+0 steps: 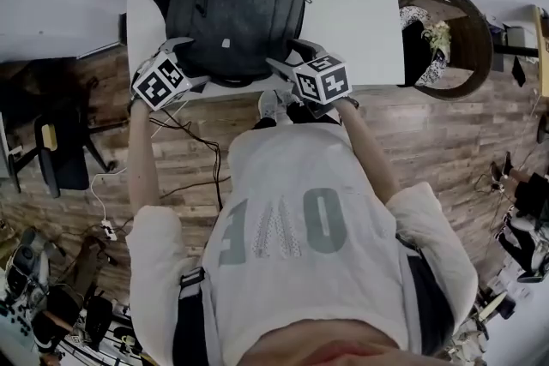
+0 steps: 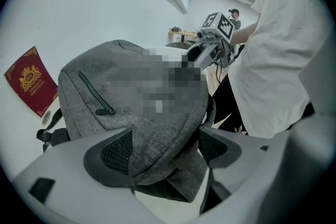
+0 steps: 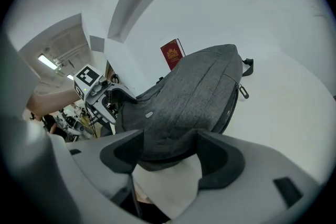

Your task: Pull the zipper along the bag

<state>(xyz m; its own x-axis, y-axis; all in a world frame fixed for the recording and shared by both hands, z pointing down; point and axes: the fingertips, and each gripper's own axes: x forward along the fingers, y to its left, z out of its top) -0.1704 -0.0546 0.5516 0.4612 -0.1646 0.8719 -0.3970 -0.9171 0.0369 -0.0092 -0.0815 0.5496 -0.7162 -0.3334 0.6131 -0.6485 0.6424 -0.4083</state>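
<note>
Dark grey woven-fabric backpack (image 1: 236, 0) lay flat on the white rectangular table (image 1: 364, 13), at 12 o'clock in the head view, with its near end at the table's front edge. Black straps stuck out at its 10 o'clock corner. The left gripper view showed a short slanted pocket zip with a black zipper pull (image 2: 105, 111) at its lower end. The right gripper view showed a long side zip with a black hanging pull tab (image 3: 243, 92) at the backpack's 3 o'clock side.

Left gripper (image 1: 190, 63) sat at the backpack's 7 o'clock corner. Its jaws were spread wide, with the bag's end and a fold of grey fabric filling the gap and lying against the dark pads (image 2: 113, 152). Right gripper (image 1: 290, 57) sat at the 5 o'clock corner, jaws also wide apart, with the backpack's rounded end between them. Neither was on a zipper pull.

Red booklet with gold crest (image 2: 30, 86) lay on the table at the backpack's 9 o'clock in the left gripper view. Person's white T-shirt (image 1: 300, 236) filled 6 o'clock of the head view, and a wood-plank floor (image 1: 446, 133) lay below the table.
</note>
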